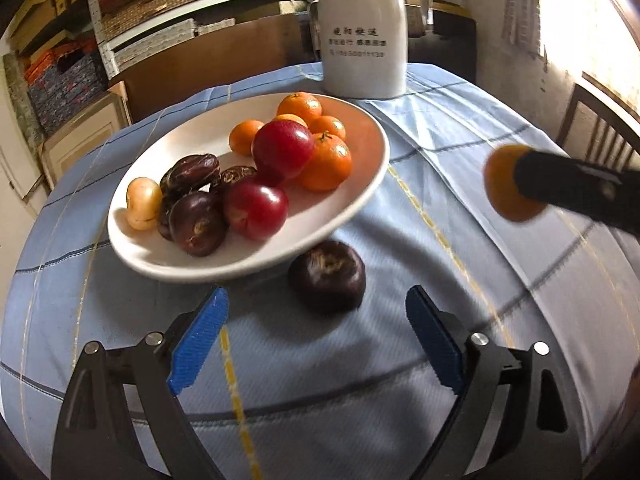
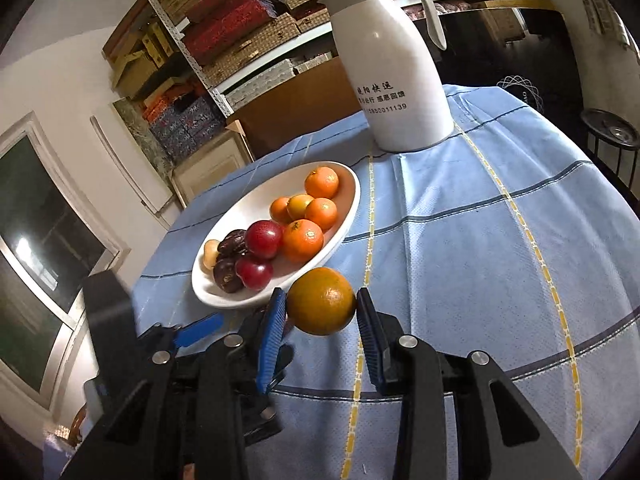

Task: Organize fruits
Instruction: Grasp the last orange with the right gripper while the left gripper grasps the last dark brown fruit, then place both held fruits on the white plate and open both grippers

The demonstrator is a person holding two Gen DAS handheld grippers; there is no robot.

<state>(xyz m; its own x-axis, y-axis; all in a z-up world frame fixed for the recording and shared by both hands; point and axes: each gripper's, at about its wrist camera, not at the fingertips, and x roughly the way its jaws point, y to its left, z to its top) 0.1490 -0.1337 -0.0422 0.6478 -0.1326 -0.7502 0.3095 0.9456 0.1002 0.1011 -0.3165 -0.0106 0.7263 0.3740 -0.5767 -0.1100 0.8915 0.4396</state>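
A home dining or storage room: a table under a blue checked tablecloth (image 2: pixel 460 240), a white thermos jug (image 2: pixel 396 80) on it, and behind the jug, shelves (image 2: pixel 248 36) stacked with woven boxes.

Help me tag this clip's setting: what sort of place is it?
Probably a home dining corner doubling as storage: a round table under a blue checked tablecloth, a white thermos jug, and metal shelves stacked with patterned gift boxes.

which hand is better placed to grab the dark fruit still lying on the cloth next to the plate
Left. The left hand-held gripper is open with the dark fruit just ahead between its fingers, beside the plate. The right hand-held gripper is shut on an orange.
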